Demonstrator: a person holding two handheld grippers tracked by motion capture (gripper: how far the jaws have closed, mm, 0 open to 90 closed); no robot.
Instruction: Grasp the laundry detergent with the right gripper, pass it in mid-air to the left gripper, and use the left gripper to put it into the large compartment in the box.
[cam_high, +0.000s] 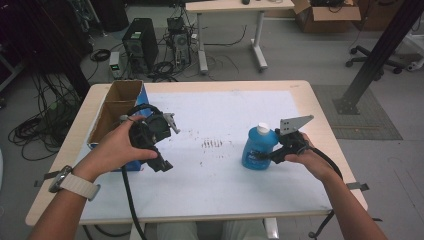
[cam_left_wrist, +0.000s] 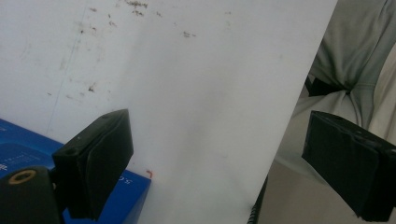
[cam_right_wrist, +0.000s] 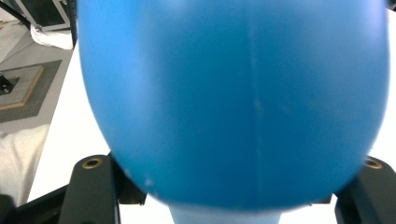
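A blue bottle (cam_high: 256, 146) with a white cap stands upright on the white table (cam_high: 225, 190), right of centre. My right gripper (cam_high: 266, 157) is shut on its lower body from the right. In the right gripper view the bottle (cam_right_wrist: 233, 93) bulges between the two jaws of that gripper (cam_right_wrist: 231, 186). My left gripper (cam_high: 161, 163) is held in a hand above the table's left part, beside a blue cardboard box (cam_high: 120, 92). Seen from the left gripper view, this gripper (cam_left_wrist: 224, 163) is open, its jaws wide apart over bare table, with the box's corner (cam_left_wrist: 23, 149) by the left jaw.
The open box stands along the table's left edge, showing a brown inside. Small dark marks (cam_high: 212, 144) dot the table's middle. On the floor beyond are computer towers (cam_high: 140, 45), cables, a second desk (cam_high: 235, 7) and a black post (cam_high: 375, 55) at the right.
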